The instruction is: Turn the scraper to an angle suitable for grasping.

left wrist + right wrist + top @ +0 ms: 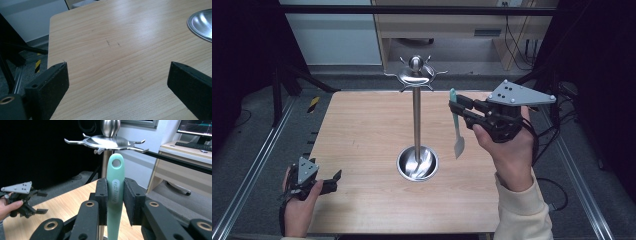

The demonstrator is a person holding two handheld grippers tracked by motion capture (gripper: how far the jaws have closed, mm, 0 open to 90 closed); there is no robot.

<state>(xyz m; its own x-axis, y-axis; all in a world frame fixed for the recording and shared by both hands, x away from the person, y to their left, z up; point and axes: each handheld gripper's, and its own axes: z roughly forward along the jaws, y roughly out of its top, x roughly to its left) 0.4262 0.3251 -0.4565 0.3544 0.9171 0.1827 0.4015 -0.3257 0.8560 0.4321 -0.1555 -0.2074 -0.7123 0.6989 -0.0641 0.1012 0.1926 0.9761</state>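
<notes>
A steel utensil stand [416, 120] rises from a round dish base [417, 164] at mid-table, with a ring of hooks [416, 76] under a ball top. My right gripper [456, 107] is shut on the mint-green handle [115, 192] of a small spatula; its grey blade [458, 145] hangs down to the right of the pole. In the right gripper view the handle's hanging hole [116, 163] stands just below the hook ring [107, 143]. My left gripper [335, 181] rests open at the table's front left corner with bare wood between its jaws [117, 82].
The wooden table [362, 130] has metal rails [252, 170] along both sides. A desk and cables stand beyond its far edge. The stand's dish base [201, 23] shows at the right of the left gripper view.
</notes>
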